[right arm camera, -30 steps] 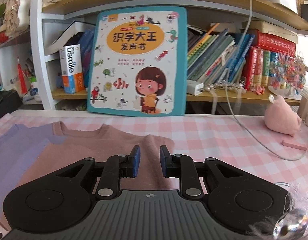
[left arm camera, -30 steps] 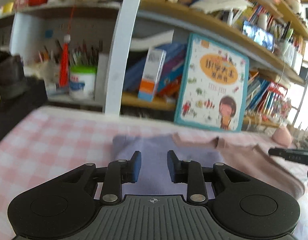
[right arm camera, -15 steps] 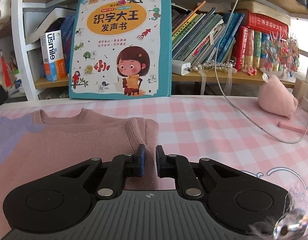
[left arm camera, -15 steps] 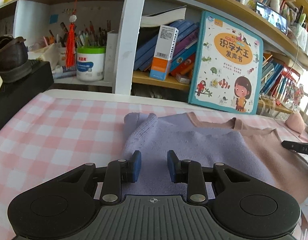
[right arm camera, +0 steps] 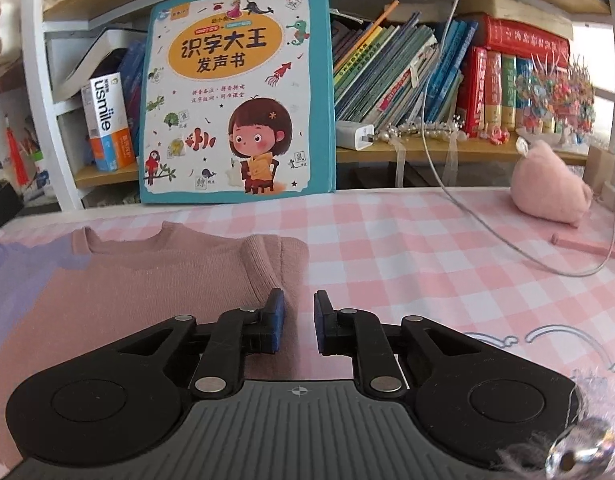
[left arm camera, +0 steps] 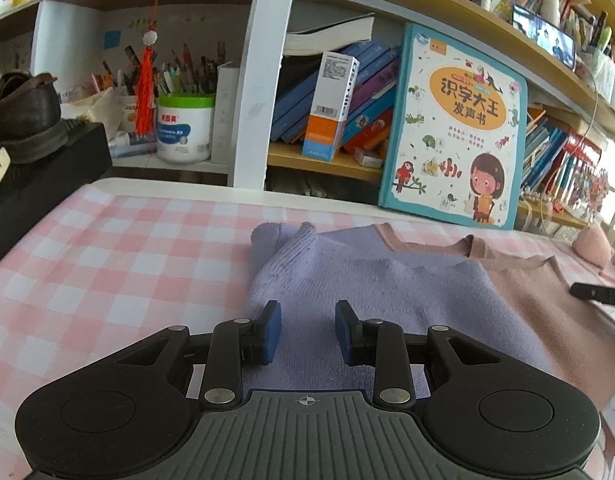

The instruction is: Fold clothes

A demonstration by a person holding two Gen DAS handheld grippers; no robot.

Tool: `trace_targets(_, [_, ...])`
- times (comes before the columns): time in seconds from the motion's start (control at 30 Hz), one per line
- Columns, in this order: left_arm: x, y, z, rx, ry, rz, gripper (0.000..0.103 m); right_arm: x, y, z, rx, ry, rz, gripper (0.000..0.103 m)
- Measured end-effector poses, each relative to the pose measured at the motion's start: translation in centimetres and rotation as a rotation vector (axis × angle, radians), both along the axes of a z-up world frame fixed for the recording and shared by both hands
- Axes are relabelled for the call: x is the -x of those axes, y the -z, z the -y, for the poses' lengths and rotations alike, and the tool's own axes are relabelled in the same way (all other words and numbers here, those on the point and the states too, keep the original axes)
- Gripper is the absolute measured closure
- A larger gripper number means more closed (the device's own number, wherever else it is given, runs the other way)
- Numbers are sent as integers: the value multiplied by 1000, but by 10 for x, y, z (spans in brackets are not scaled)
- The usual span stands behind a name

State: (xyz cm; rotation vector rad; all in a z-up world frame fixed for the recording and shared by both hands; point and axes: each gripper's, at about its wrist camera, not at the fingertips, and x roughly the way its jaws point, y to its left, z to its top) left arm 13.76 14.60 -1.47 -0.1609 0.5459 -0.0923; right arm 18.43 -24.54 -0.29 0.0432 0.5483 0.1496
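The left hand-held gripper (left arm camera: 307, 330) hovers spread over the purple half of one two-tone sweater (left arm camera: 371, 292); the right hand-held gripper (right arm camera: 298, 322), jaws opening and empty, straddles its pink right edge. The sweater lies flat on the checked counter (left arm camera: 119, 264); one picture book (right arm camera: 239, 92) stands at the far side.

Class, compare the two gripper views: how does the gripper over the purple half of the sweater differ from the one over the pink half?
The left gripper has the wider gap; the right gripper stands narrower, jaws opening. The left gripper sits wholly over the sweater; the right gripper sits at the sweater's edge beside bare tablecloth. Both are empty, with blue pads.
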Motion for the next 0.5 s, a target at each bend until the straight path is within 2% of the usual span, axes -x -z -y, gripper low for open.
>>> trace_targets(0.37, [0, -1, 6, -28, 14, -1, 63, 10, 0, 1, 64, -38, 12, 89])
trace_targets(0.5, [2, -1, 9, -28, 14, 1, 56, 19, -1, 6, 65, -61, 22, 84])
